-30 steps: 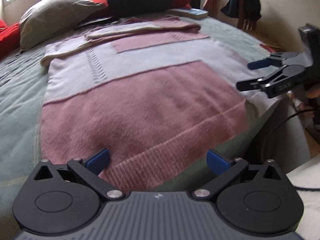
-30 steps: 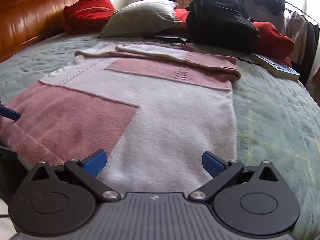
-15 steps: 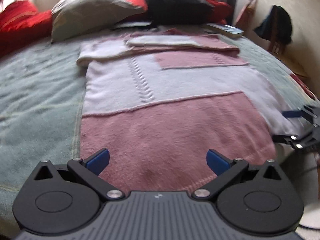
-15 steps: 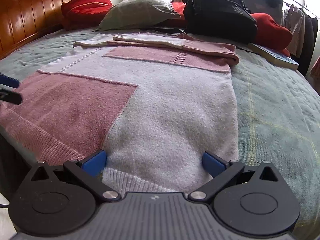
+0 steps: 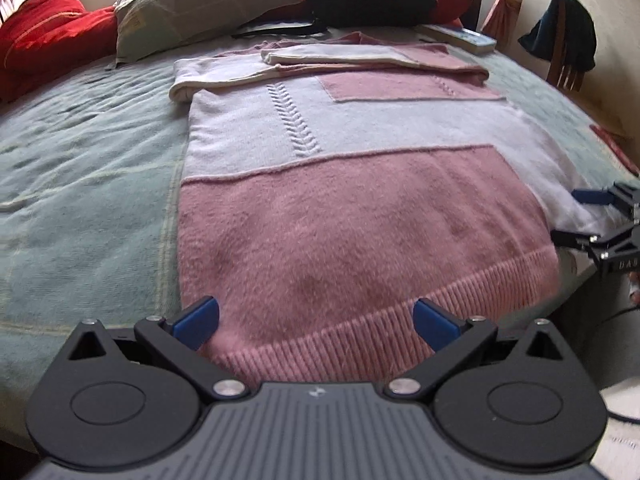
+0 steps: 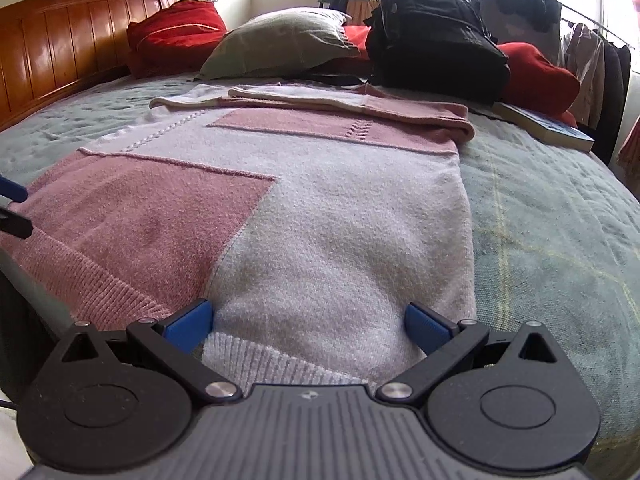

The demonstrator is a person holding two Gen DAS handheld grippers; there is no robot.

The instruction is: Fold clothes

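Left gripper [image 5: 316,320]: fingers spread wide, grasping nothing, straddling the pink ribbed hem of the sweater [image 5: 360,208] near its left corner. Right gripper [image 6: 308,326]: fingers likewise spread and empty, framing the white ribbed hem near the right corner.

Sweater: lying flat on the green bedspread [image 5: 80,200], hem at the near bed edge, sleeves folded across the far end.

Step in hand, as judged: both grippers are lining up on the hem for a lift-and-fold toward the collar. Doing it well is calling for bites at matching depth on the two corners, catching both knit layers, then rising level so the fabric is not skewing.

Views: the left camera is showing the right gripper from outside, poised at the hem's right edge, plus a chair [image 5: 564,40]. The right camera alone is showing the wooden headboard [image 6: 60,40], window and book [image 6: 544,128].
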